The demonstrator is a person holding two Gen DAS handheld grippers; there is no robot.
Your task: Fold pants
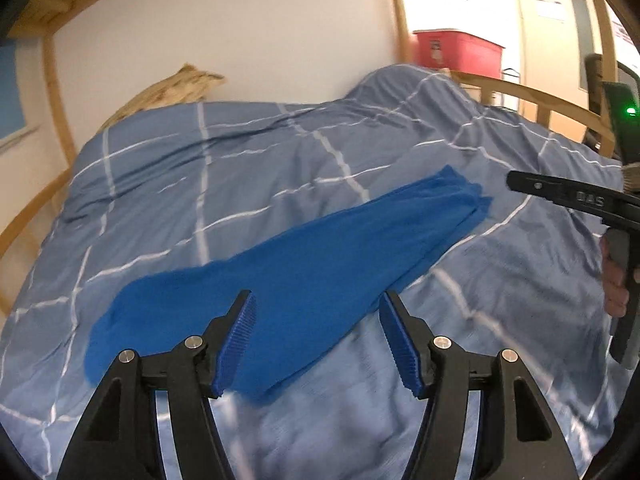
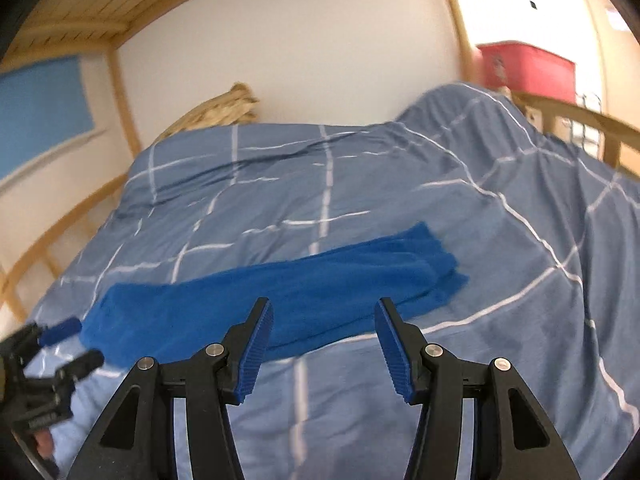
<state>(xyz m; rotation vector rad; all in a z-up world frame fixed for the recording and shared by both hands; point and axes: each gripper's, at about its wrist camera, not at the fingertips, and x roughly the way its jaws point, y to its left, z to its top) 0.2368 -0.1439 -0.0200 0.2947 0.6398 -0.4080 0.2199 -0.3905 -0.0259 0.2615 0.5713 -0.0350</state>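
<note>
Both my claws, left (image 1: 316, 336) and right (image 2: 324, 346), gape empty above the pants (image 1: 280, 280); the soft bed (image 1: 200, 184) could let the fold slump.

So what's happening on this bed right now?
A person holds a gripper in each hand above a bed. The blue pants lie on the checked duvet as a long narrow strip. The left gripper and right gripper are both open and empty, off the cloth.
</note>
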